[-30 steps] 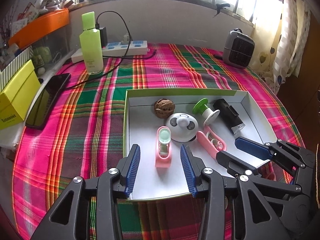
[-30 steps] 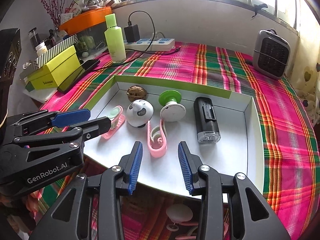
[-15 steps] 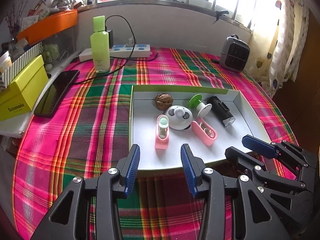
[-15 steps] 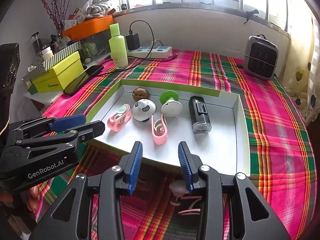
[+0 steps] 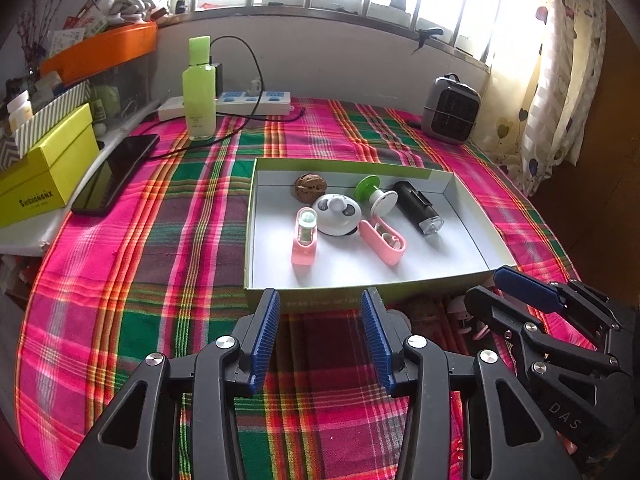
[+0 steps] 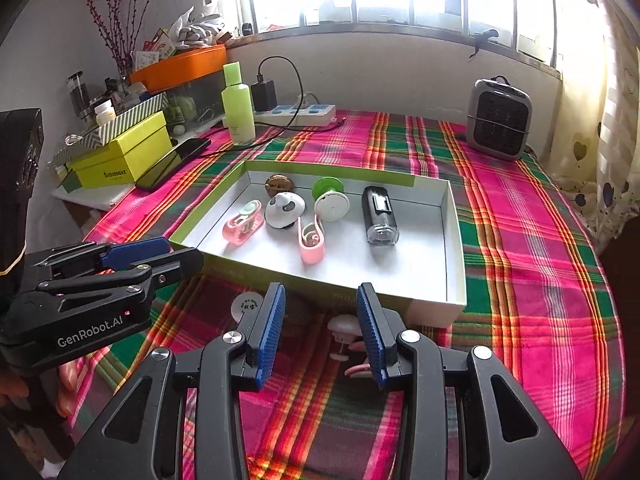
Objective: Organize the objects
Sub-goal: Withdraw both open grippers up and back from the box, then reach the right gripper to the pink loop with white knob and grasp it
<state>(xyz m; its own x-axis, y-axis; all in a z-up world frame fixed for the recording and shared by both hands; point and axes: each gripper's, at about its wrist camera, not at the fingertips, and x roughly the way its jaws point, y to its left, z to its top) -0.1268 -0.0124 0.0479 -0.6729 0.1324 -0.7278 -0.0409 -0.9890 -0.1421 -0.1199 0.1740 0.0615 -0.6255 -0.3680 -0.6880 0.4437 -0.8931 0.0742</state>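
Presently, findings taken with the tray as reference:
Tray: white inside, green-walled tray (image 5: 352, 304) lying on the plaid cloth (image 5: 160, 248).
Contents, far wall: brown walnut (image 5: 311, 186) at the far left corner; green-and-white spool (image 5: 376, 196) to its right.
Contents, centre: white panda-face gadget (image 5: 337, 213) just in front of the walnut, touching the spool.
Contents, left: pink clip with a pale green roller (image 5: 305, 234), just beside the panda gadget.
Contents, middle front: second pink clip (image 5: 383, 241), angled, its far end against the panda gadget.
Contents, right: black flashlight (image 5: 418, 207), lens toward the near wall, apart from the rest.
Outside the tray: white round disc (image 6: 249, 303) and a white-and-pink suction hook (image 6: 345, 334) on the cloth just before the near wall.
Left gripper (image 5: 320, 320): released, blue pads apart with nothing between them, poised before the tray's near wall.
Right gripper (image 6: 320, 320): released, holding nothing, above the hook outside the near wall.
Beyond the tray: green bottle (image 5: 199, 88), power strip (image 5: 240, 102) and grey heater (image 5: 451, 109) near the window wall.
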